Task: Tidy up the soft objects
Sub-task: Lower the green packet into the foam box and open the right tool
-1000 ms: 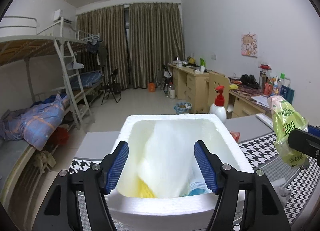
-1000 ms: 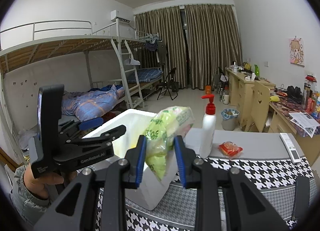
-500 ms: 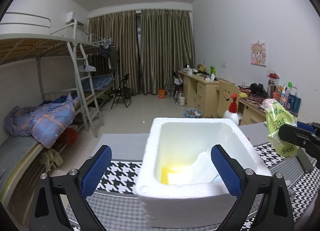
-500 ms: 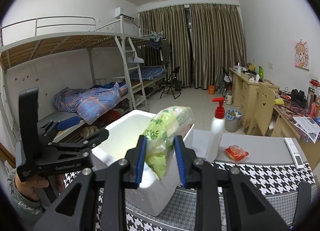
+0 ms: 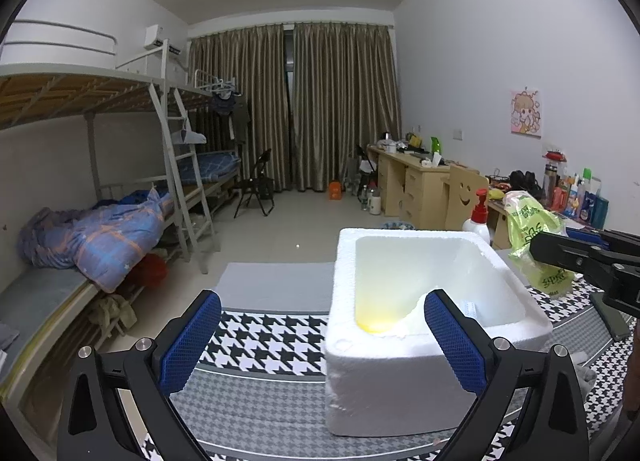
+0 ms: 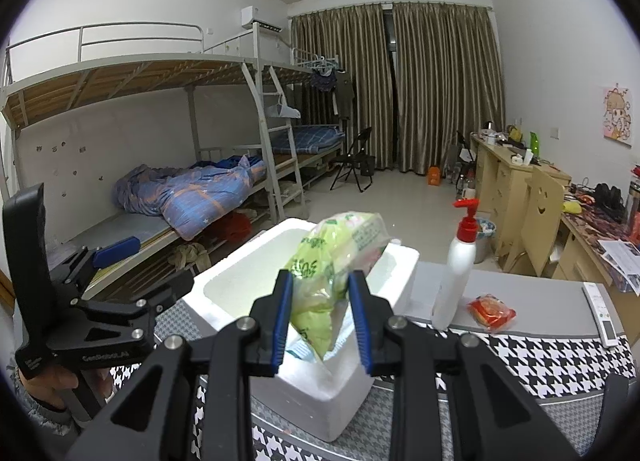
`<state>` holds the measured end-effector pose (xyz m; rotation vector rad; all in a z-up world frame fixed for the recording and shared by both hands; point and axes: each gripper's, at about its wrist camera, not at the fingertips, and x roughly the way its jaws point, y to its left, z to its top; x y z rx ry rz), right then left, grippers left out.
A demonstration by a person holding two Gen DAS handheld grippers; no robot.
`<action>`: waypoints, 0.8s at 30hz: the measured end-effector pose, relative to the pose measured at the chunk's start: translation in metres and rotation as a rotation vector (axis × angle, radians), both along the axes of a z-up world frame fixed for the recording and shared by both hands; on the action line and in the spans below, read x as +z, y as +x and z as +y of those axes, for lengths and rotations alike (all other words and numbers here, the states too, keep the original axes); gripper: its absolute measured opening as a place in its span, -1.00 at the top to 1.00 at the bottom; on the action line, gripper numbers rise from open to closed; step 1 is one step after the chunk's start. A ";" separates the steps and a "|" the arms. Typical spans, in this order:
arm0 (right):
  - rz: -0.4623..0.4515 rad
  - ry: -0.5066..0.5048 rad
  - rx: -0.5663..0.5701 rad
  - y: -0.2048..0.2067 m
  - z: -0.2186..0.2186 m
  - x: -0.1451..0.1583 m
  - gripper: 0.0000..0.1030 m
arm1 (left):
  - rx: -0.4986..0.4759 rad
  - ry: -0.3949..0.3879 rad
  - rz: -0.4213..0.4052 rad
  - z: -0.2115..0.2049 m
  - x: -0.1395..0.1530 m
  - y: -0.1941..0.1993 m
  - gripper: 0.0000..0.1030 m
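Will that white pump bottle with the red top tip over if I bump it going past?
Probably yes. The white pump bottle with the red top is tall and narrow, standing upright on the smooth grey table. The pump head sits high, so a nudge there would likely topple it. How full it is cannot be told.

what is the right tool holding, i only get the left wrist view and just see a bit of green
Observer: A green plastic bag, pinched between the blue pads of the right tool; its lower end hangs over the foam box.
Operator: any other soft stuff out on the table
Observer: A small red packet lies on the grey tabletop, just right of the pump bottle.
Operator: what else is over there
Observer: A white remote lies near the table's right edge.
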<state>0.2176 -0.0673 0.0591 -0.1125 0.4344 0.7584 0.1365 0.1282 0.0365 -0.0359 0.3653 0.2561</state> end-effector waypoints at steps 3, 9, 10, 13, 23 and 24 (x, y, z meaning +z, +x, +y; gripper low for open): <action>0.007 -0.003 0.001 0.002 0.005 -0.002 0.36 | 0.005 -0.005 -0.002 0.003 -0.001 -0.005 -0.98; 0.024 -0.017 0.001 0.008 0.012 -0.003 0.35 | 0.014 -0.028 -0.015 0.010 -0.004 -0.014 -0.98; 0.026 -0.021 0.001 0.010 0.014 -0.004 0.35 | 0.015 -0.031 -0.018 0.011 -0.004 -0.015 -0.98; 0.024 -0.029 -0.005 0.011 0.019 -0.005 0.35 | 0.024 -0.040 -0.026 0.014 -0.005 -0.018 -0.98; 0.045 -0.029 -0.009 0.017 0.029 -0.010 0.35 | 0.038 -0.035 -0.004 0.016 -0.017 -0.020 -0.98; 0.047 -0.030 -0.011 0.018 0.030 -0.011 0.23 | 0.035 -0.035 -0.003 0.016 -0.017 -0.020 -0.98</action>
